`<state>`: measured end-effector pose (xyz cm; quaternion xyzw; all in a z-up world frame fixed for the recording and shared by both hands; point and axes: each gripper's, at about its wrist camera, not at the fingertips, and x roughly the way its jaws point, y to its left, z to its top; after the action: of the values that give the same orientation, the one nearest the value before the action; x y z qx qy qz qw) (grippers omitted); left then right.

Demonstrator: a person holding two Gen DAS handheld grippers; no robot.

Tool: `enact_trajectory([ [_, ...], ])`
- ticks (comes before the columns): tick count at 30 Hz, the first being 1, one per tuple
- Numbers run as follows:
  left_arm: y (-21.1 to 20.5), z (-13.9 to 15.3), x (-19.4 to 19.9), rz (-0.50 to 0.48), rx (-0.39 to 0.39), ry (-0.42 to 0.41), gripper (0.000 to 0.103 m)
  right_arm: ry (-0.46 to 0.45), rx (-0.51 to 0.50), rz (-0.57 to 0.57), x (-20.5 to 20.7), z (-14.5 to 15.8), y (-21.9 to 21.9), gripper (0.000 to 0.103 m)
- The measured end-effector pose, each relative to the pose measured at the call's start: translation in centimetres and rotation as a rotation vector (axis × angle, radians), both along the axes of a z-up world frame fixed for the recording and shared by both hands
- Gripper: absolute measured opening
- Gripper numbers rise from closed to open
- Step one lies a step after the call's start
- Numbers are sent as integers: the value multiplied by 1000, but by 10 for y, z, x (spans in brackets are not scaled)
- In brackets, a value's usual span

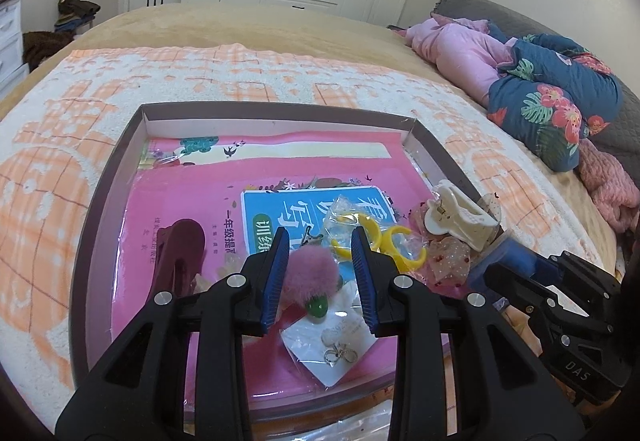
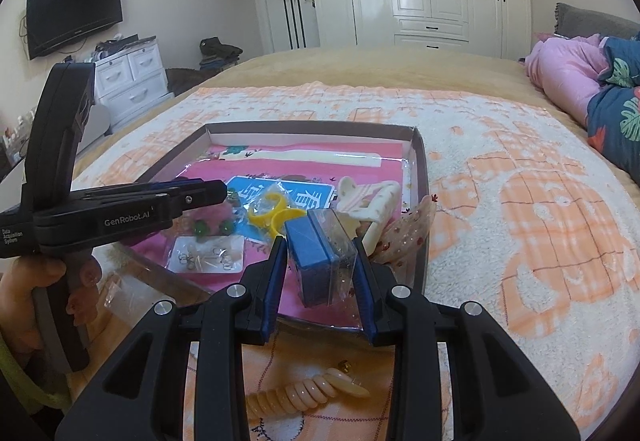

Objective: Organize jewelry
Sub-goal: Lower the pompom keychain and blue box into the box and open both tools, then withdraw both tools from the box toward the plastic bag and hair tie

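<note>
A shallow purple-rimmed box lies on the bed with a pink book inside. On the book lie a pink pompom piece with green beads, bagged yellow hoops, a card of earrings, a dark red hair clip and a cream claw clip. My left gripper is open, its fingers either side of the pompom. My right gripper holds a clear box with a blue insert over the box's near edge.
A cream spiral hair tie lies on the orange and white blanket in front of the box. Pink and floral bedding is piled at the right. White wardrobes stand behind.
</note>
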<state>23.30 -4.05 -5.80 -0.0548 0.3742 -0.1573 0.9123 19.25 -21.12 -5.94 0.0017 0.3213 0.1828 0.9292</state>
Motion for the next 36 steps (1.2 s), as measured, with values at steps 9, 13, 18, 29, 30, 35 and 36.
enact_trajectory([
  [9, 0, 5, -5, 1, -3, -19, 39, -22, 40, -24, -9, 7, -8, 60],
  [13, 2, 9, -10, 5, -6, -36, 52, -32, 45, -46, -13, 10, -12, 62],
  [18, 4, 18, -19, 16, -8, -65, 69, -48, 46, -62, -21, 13, -17, 67],
  [29, 14, 33, -49, 33, -5, -114, 88, -79, 28, -48, -43, 20, -14, 77],
  [30, 16, 33, -51, 33, -4, -116, 88, -79, 29, -47, -44, 20, -14, 77],
  [35, 27, 32, -64, 47, 2, -109, 88, -79, 20, -36, -51, 21, -10, 77],
  [36, 29, 31, -65, 51, 1, -107, 88, -77, 20, -29, -52, 21, -8, 77],
])
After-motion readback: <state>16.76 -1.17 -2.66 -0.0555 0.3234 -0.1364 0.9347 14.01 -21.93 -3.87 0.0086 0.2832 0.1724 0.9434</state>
